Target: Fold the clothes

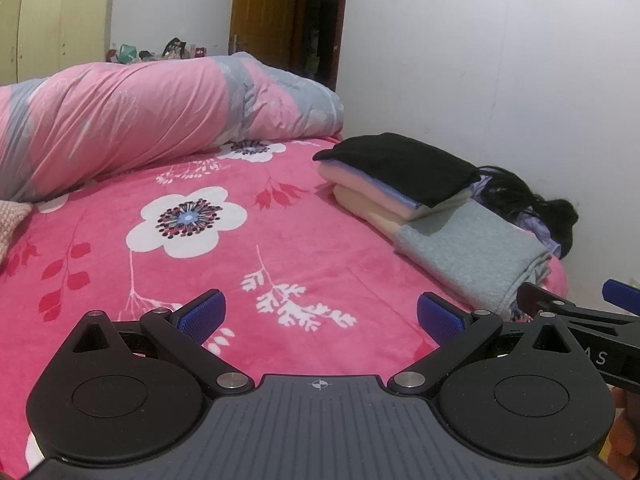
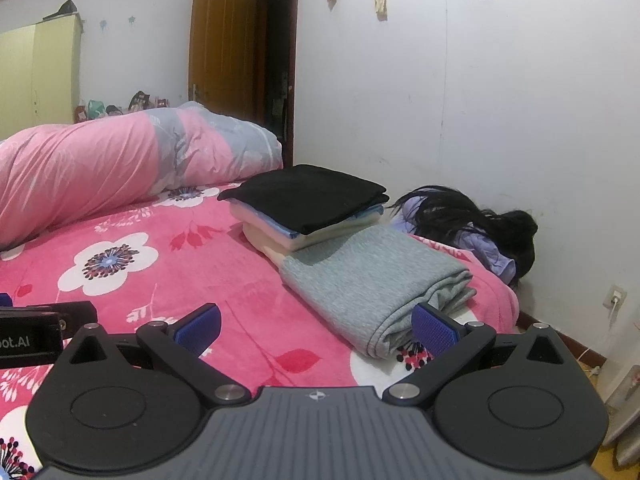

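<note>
Pink fleece with white flowers covers the bed (image 1: 192, 280), the landmark for everything else. At the bed's far end lies a rolled pink-and-grey quilt (image 1: 132, 128). Along the bed's wall side sits the folded stack (image 2: 316, 216), black on top of pale pieces, with a folded grey garment (image 2: 372, 280) touching its near edge. Beyond the grey garment, against the wall at the bed's corner, a dark and lilac heap of unfolded clothes (image 2: 492, 232) waits.

Nearest the foot of the bed, the left hand-held gripper (image 1: 320, 316) hovers over bare fleece with its blue pads spread wide and nothing between them. The right hand-held gripper (image 2: 316, 326) is likewise spread and empty, its right pad just beside the grey garment's rolled end.

By my reading, one piece has been set down and the next is not yet picked. That calls for reaching past the grey garment to the heap, pinching one item and drawing it onto open fleece without dragging the stack askew.
</note>
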Demonstrator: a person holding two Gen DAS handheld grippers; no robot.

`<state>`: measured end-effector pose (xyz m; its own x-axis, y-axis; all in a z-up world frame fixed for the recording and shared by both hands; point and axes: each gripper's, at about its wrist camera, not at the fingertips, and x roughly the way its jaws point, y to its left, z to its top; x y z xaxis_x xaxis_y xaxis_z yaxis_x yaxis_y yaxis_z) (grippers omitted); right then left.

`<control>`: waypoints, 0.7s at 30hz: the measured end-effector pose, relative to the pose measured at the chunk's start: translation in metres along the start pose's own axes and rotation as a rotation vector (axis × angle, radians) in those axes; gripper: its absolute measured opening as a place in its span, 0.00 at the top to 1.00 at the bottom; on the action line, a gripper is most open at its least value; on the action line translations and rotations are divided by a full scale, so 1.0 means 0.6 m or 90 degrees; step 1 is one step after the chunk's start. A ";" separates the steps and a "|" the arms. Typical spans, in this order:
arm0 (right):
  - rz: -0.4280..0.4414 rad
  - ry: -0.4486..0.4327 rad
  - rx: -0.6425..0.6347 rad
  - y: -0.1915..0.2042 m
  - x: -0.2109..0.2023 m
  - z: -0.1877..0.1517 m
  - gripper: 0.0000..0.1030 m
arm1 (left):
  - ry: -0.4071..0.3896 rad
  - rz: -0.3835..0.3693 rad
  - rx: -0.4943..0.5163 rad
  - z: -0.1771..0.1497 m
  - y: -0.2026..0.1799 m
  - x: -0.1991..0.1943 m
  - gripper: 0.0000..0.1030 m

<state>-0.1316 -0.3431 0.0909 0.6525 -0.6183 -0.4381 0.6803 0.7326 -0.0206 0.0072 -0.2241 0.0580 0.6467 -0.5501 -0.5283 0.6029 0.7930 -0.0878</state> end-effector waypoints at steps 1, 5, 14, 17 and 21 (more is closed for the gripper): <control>0.000 0.000 0.000 0.000 0.000 0.000 0.00 | 0.000 0.000 0.000 0.000 0.000 0.000 0.00; 0.000 0.001 -0.002 0.000 0.001 -0.001 0.00 | 0.000 0.000 0.000 -0.001 -0.001 0.001 0.00; -0.002 0.004 -0.002 0.000 0.001 0.000 0.00 | 0.002 -0.001 0.001 -0.002 0.001 -0.001 0.00; -0.001 0.004 -0.003 0.001 0.002 -0.001 0.00 | 0.002 0.000 0.001 -0.002 0.000 -0.001 0.00; -0.001 0.004 -0.004 0.000 0.002 -0.002 0.00 | 0.004 0.000 0.001 -0.001 -0.001 -0.001 0.00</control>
<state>-0.1312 -0.3436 0.0890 0.6494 -0.6179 -0.4431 0.6794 0.7333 -0.0268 0.0064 -0.2243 0.0580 0.6441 -0.5486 -0.5331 0.6036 0.7926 -0.0864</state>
